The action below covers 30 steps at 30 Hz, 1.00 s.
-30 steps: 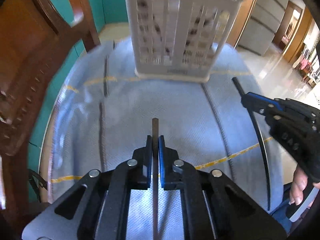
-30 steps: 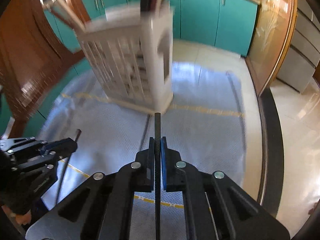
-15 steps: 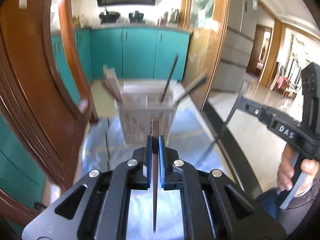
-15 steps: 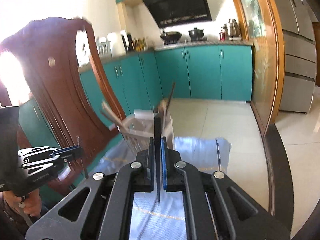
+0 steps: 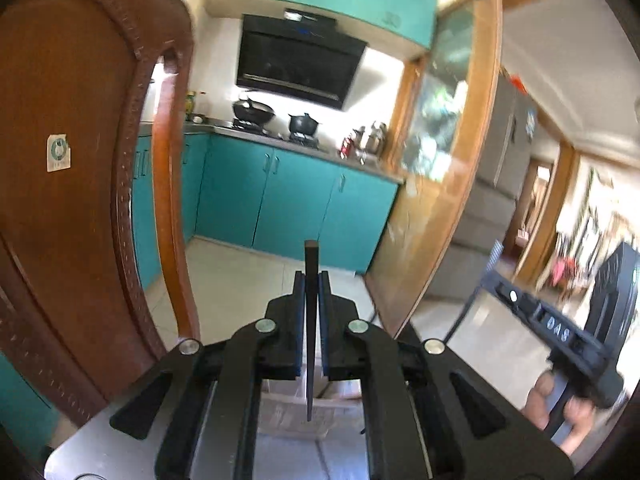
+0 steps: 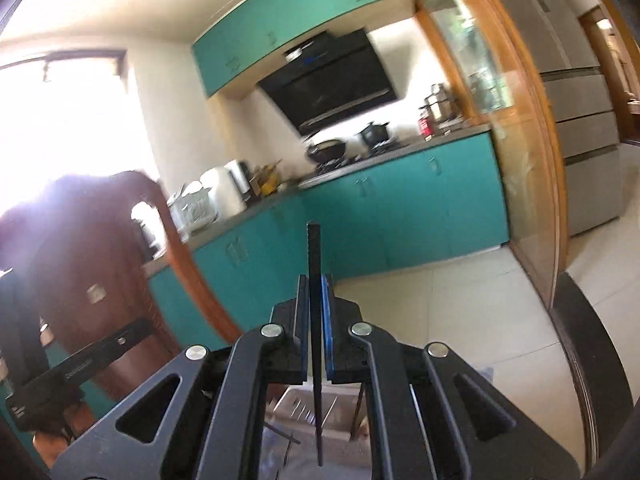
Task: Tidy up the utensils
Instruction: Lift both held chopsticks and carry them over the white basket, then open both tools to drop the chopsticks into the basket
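Observation:
My left gripper (image 5: 311,280) is shut on a dark chopstick (image 5: 311,264) that stands upright between its pads, tip down above the white utensil basket (image 5: 296,416), seen low behind the fingers. My right gripper (image 6: 315,282) is shut on a black chopstick (image 6: 314,252), also upright, its lower tip over the same white basket (image 6: 340,424), which holds other utensils. The right gripper (image 5: 560,332) shows at the right of the left wrist view with a chopstick hanging from it. The left gripper (image 6: 76,372) shows at the lower left of the right wrist view.
A brown wooden chair back (image 5: 80,184) stands close on the left. Teal kitchen cabinets (image 5: 288,200) and a worktop with pots lie beyond. A wood-framed glass door (image 5: 440,168) stands to the right. The blue tablecloth (image 6: 276,464) shows under the basket.
Both grippers have risen and tilted up with their chopsticks. The basket has dropped from mid-frame to the bottom, behind the fingers, and the kitchen fills both views.

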Tool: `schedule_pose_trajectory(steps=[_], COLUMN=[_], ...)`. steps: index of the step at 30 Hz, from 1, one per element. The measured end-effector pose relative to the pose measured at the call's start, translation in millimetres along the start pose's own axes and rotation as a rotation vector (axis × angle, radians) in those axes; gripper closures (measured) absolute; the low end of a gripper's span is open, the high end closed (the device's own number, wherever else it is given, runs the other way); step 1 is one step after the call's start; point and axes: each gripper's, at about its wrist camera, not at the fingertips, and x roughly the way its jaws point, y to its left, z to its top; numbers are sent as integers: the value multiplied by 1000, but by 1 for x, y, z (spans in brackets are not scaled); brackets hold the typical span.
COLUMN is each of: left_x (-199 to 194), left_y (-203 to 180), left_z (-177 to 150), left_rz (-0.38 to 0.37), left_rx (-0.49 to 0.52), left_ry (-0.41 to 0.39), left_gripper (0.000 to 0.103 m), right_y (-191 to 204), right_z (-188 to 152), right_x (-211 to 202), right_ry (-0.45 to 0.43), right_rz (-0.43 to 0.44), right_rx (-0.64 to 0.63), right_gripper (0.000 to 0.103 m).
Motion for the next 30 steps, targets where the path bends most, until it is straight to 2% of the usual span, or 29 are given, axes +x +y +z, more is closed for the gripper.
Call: schedule_pose_trajectory(steps=[5,8,12,15,19,21,25,28,30], left_x=[40,59,58,47,32,40,63,79,87], left_y=[13,17,20,23,28,26,25,19,15], left_z=[-4,-7,-1,6,4,1,-14,-30,-43], left_rz=[36,66,29,24,84,138,172,202,209], left_rx=[-76,-88,-118,-131,-139,-120,-90,-45,-15], left_ry=[-3,-4,0,-46,-128,-144,-86,-42,-8], left_gripper=[96,96,96,96,96,96,96,96,96], right_y=[-15,-13,-4,0,6,11,16,14,11], right_z=[-13,-24,-40,-51,-67,-73,-83,-83,-84], right_x=[22,32,50,61,73,76,73,70,65], right_ry=[-36,-29,8,45,89,101,107,102,96], right_rz=[-40,-84,-117,-121,-104,-94,-88,-87,-87], right_rx=[52,0,-77,-108,-150,-178,-214,-194,-178], right_gripper=[96,96,96,96,96,96,96,95,91])
